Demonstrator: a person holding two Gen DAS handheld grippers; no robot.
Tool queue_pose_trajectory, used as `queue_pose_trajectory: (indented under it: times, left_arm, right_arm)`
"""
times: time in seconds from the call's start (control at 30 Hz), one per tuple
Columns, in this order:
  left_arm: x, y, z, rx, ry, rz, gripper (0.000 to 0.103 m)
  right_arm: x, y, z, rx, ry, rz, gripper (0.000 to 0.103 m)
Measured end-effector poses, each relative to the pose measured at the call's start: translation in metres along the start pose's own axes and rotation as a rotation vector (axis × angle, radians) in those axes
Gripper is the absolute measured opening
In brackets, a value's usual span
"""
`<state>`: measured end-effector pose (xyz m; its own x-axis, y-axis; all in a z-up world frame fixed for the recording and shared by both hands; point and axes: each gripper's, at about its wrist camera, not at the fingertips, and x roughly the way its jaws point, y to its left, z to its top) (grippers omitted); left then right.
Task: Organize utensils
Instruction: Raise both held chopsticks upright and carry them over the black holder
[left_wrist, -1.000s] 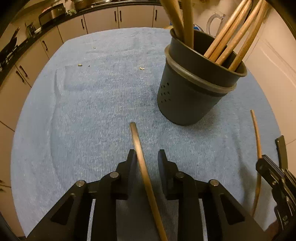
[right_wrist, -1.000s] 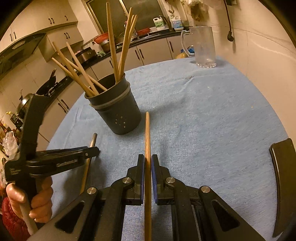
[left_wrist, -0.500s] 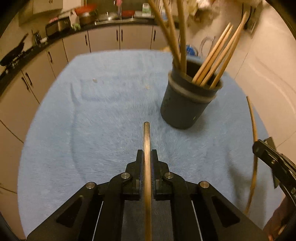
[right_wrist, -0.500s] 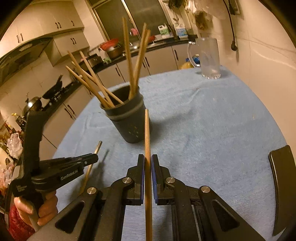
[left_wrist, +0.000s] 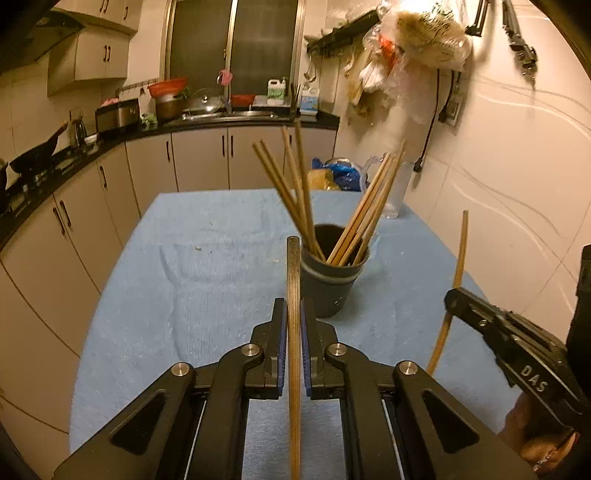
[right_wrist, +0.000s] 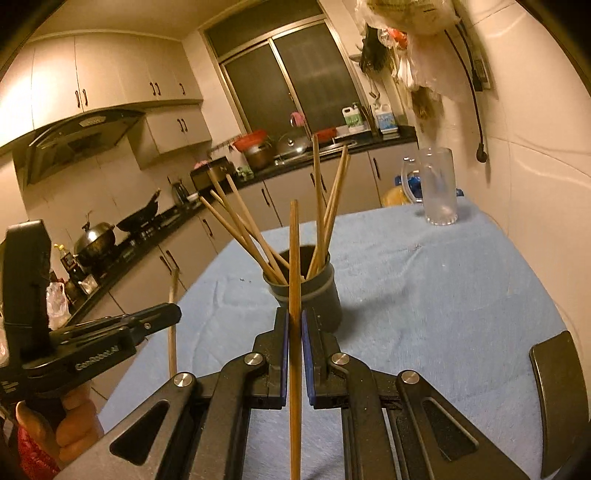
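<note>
A dark grey utensil cup stands on the blue cloth and holds several wooden chopsticks. My left gripper is shut on a wooden chopstick, held up above the cloth just short of the cup. My right gripper is shut on another wooden chopstick, also raised, its tip in line with the cup. The right gripper with its chopstick also shows in the left wrist view. The left gripper with its chopstick also shows in the right wrist view.
The table is covered by a blue cloth. A clear glass mug stands at the far right corner. A wall runs close along the right side. Kitchen cabinets and a counter lie beyond the table.
My left gripper closed on the chopstick lying on the cloth and lifted it. Both grippers have risen and tilted up, with their chopsticks now level with the cup's rim.
</note>
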<state>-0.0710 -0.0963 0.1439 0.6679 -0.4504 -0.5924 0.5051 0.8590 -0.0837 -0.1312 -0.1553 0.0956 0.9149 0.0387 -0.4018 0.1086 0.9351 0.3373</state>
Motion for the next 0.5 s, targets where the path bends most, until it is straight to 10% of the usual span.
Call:
queue_pose_trajectory:
  times: [0.5]
  left_arm:
    - [-0.013,-0.009,0.002,0.011,-0.036,0.002,0.007]
  right_arm:
    - [-0.012,-0.003,0.005,0.019,-0.042,0.004,0.008]
